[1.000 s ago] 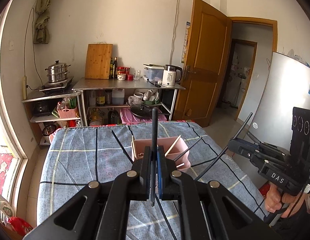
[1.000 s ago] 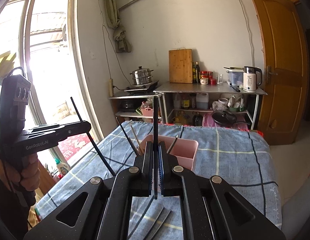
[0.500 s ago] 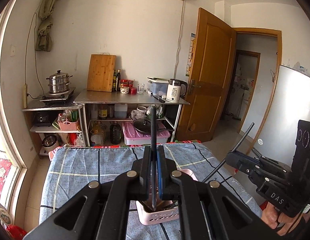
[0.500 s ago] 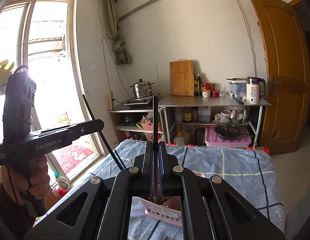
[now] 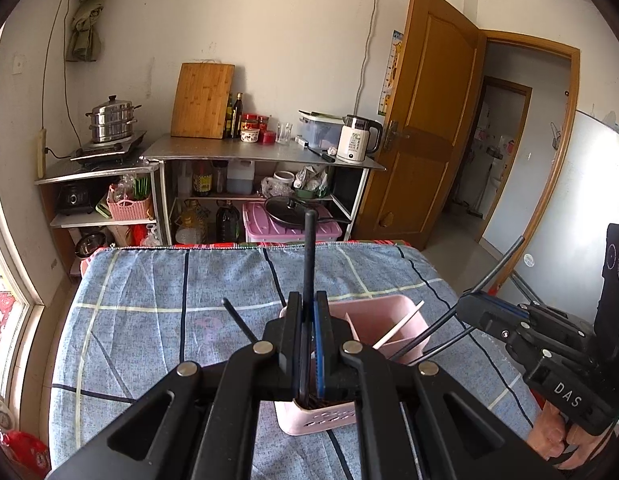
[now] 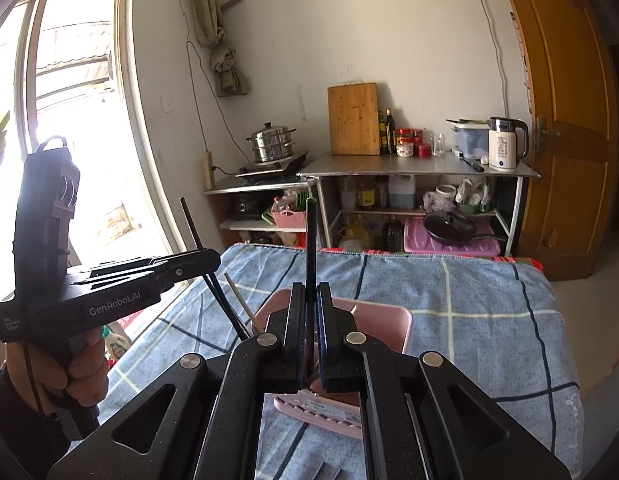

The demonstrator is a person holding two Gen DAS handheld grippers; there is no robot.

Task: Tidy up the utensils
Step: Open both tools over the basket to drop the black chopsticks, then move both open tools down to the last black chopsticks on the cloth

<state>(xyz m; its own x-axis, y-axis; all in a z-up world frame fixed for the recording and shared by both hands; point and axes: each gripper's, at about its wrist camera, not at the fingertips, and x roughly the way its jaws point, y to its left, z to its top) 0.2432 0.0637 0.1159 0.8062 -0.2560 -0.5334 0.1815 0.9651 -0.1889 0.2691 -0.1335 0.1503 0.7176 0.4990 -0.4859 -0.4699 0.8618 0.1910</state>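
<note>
left gripper (image 5: 308,312) clamps black chopstick (image 5: 309,248) | right gripper (image 6: 311,304) likewise, apparently | over pink holder (image 5: 389,312)

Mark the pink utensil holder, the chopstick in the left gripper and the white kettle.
pink utensil holder (image 5: 393,312), left wrist view, far rim.
black chopstick (image 5: 309,256), left wrist view, shaft above the jaws.
white kettle (image 5: 354,141), left wrist view, body front.

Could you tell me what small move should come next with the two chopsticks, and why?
Probably lower both a little further, then open. Each gripper, left and right, is shut on a black chopstick standing upright over the pink holder, lower ends at or just inside its opening, so release now might tip them.
</note>
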